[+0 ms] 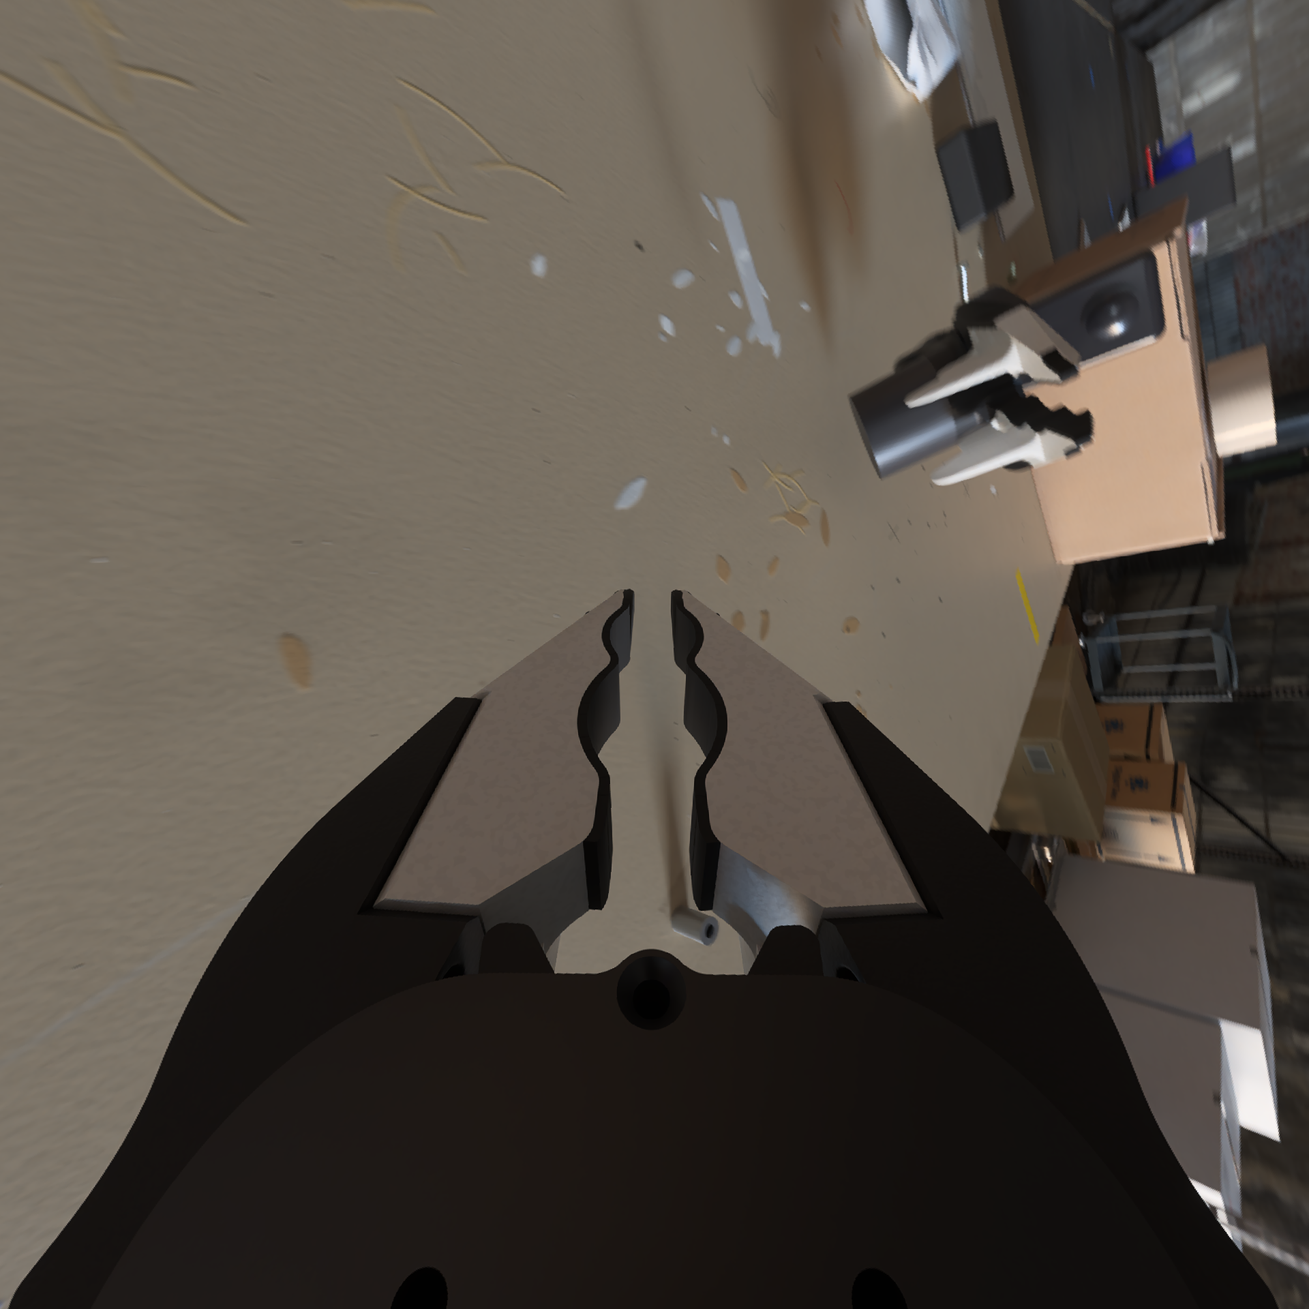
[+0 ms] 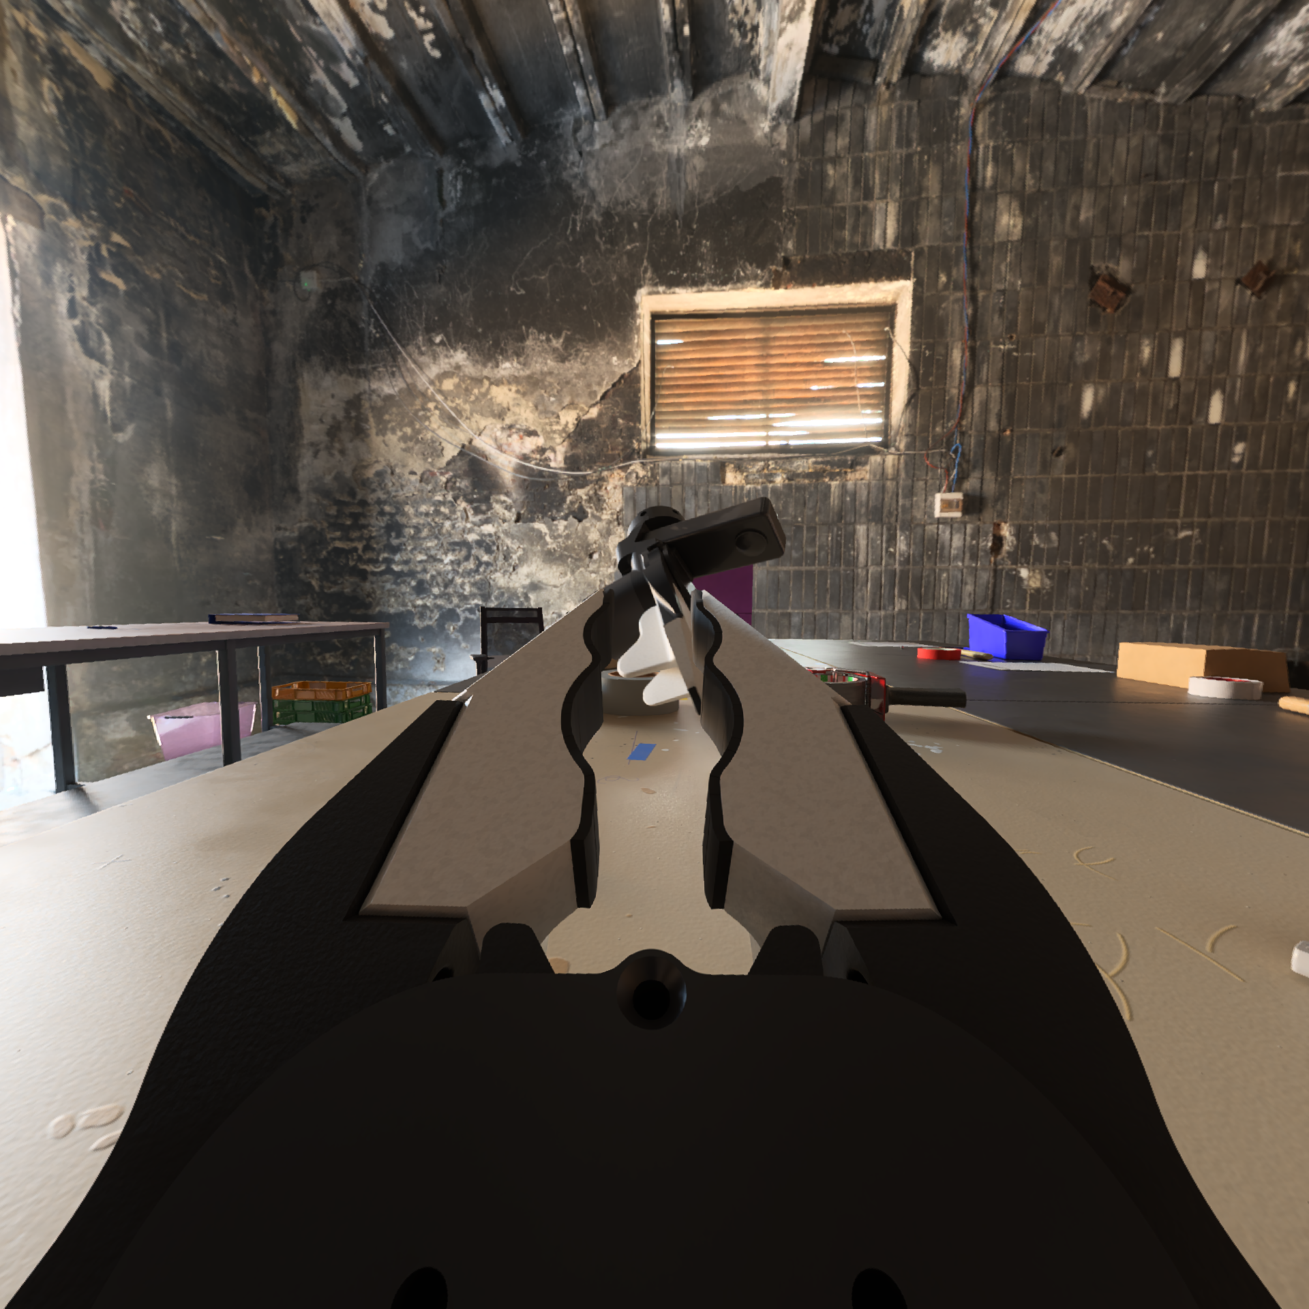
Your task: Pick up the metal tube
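The metal tube [image 1: 694, 926] is a short light-grey tube lying on the beige table [image 1: 354, 425]. Only its open end shows, low in the left wrist view beside the base of my right-hand finger. My left gripper [image 1: 652, 602] points down at the table with its jaws a narrow gap apart and nothing between the tips. In the right wrist view it [image 2: 655, 669] hangs tilted above the table. My right gripper [image 2: 652, 598] is open and empty, level over the table, and shows farther off in the left wrist view [image 1: 1062, 418]. The tube is not visible in the right wrist view.
A cardboard box [image 1: 1133, 460] stands at the table edge behind the right gripper. A grey tape roll [image 2: 623, 698] lies below the left gripper. A blue bin [image 2: 1006, 634], a flat cardboard box [image 2: 1197, 662] and a white tape roll [image 2: 1225, 687] sit on the adjoining dark table.
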Tool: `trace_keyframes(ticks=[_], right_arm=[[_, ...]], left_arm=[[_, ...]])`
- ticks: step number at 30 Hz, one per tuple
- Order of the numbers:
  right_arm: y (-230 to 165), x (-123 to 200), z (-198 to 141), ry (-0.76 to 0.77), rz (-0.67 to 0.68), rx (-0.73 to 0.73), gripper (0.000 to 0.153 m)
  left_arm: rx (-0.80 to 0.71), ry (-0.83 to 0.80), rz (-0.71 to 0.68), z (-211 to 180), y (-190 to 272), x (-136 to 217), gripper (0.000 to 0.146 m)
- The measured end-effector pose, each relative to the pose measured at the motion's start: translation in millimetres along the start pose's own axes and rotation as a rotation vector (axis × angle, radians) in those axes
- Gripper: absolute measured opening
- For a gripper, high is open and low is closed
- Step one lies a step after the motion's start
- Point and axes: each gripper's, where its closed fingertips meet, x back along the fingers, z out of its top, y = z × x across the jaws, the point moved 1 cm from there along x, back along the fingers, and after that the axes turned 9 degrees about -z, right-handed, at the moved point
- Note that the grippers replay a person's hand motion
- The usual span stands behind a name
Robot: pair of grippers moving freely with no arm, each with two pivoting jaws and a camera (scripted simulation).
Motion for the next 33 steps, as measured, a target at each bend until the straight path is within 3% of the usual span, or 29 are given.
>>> trace_keyframes(ticks=[3,6,9,12,17,19,21,24,27,33], right_arm=[[0.5,0.5,0.6,0.004,-0.003,-0.001,0.021],[1.2,0.8,1.1,0.009,-0.008,-0.004,0.021],[0.3,0.1,0.1,0.001,-0.002,-0.002,0.022],[0.3,-0.5,-0.6,-0.004,0.001,-0.004,0.022],[-0.1,-0.6,-0.7,-0.004,-0.003,0.003,0.021],[-0.6,-0.7,-0.8,-0.004,-0.001,0.005,0.021],[-0.7,-0.4,-0.5,-0.001,-0.004,0.008,0.021],[-0.7,-0.7,-0.8,-0.003,-0.002,0.005,0.022],[-1.2,-1.5,-1.6,-0.011,0.007,0.001,0.022],[-0.9,-1.1,-1.1,-0.005,0.003,-0.003,0.021]], left_arm=[[-0.008,-0.106,-0.113,-14.0,33.3,-11.1,0.009],[0.024,-0.246,-0.401,-35.6,83.9,-12.9,0.009],[-0.042,-0.412,-0.473,-62.6,103.1,-7.8,0.009],[-0.242,-0.455,-0.291,-66.9,86.0,-9.0,0.000],[-0.586,-0.273,0.077,-29.5,45.2,-9.3,0.000],[-0.751,-0.258,0.053,-32.3,46.5,-8.7,0.000],[-0.870,-0.355,-0.086,-58.3,54.4,-5.7,0.001],[-1.046,-0.555,-0.158,-106.8,53.1,3.7,0.018],[-1.159,-0.680,-0.126,-140.6,47.5,8.2,0.032],[-1.347,-0.869,0.077,-175.0,19.5,3.2,0.035]])
